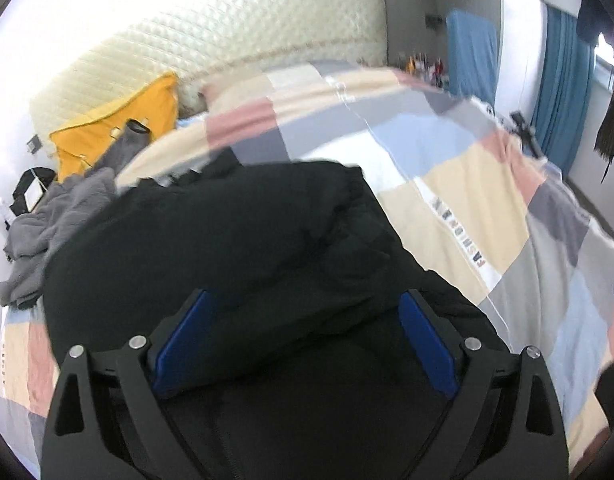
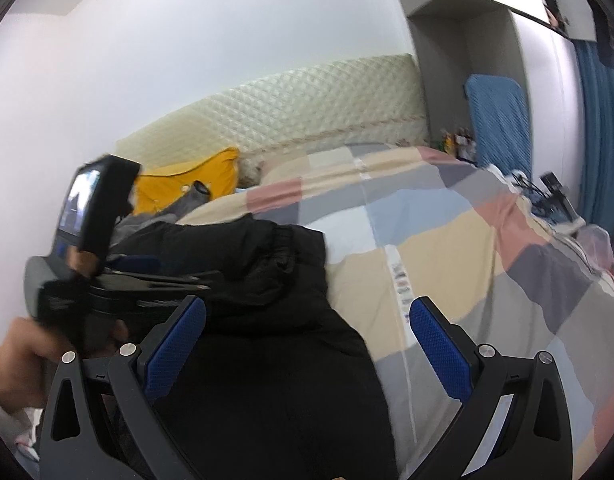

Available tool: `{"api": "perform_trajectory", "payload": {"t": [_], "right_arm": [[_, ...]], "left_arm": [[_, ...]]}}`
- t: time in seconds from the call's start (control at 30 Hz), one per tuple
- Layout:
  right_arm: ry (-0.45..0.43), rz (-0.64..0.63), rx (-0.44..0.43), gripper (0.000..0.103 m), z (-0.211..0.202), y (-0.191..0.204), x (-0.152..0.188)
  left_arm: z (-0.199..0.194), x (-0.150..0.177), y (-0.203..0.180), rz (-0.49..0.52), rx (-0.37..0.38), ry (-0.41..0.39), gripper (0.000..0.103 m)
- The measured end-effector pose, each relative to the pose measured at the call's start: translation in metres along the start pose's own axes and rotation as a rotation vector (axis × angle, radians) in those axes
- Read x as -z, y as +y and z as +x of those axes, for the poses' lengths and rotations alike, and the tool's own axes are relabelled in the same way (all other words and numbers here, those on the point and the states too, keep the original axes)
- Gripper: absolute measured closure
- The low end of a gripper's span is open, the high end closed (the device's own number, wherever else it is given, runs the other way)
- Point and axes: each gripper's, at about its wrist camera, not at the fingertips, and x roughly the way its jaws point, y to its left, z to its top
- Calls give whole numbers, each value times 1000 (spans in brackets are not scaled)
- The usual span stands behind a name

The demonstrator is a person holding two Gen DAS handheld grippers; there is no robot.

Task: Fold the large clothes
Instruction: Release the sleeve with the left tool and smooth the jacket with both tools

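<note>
One black jacket under me; my left gripper & right gripper both spread wide, empty. Bare quilt at 2 o'clock.

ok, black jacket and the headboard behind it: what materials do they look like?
Black jacket: matte, puffy, soft creases, probably padded synthetic shell; blur hides the weave. Headboard: cream, diamond-tufted with slight sheen, likely faux leather or vinyl padding; can't confirm.
</note>
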Motion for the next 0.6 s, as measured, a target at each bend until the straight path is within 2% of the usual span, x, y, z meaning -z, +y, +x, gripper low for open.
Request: {"api": "perform_trajectory", "payload": {"t": [0.1,0.2,0.33,0.4,0.5,0.6], "right_arm": [[11,-5,-47,0,1,12,-5],[17,-25,-119,0,10,31,-18],[17,-99,-144,1,42,61,-45],[55,-106,-186,4,68,77,-55],[120,-133,-221,18,115,98,-62],[175,-139,-212,19,162,111,-58]], "left_arm": [[-26,7,36,-37,-33,-69,8],[-35,10,84,-98,-69,-106,8],[-39,14,139,-206,-120,-138,8],[-34,14,161,-256,-125,-144,8],[-7,13,190,-290,-151,-105,9],[18,15,201,-279,-167,-80,10]]}}
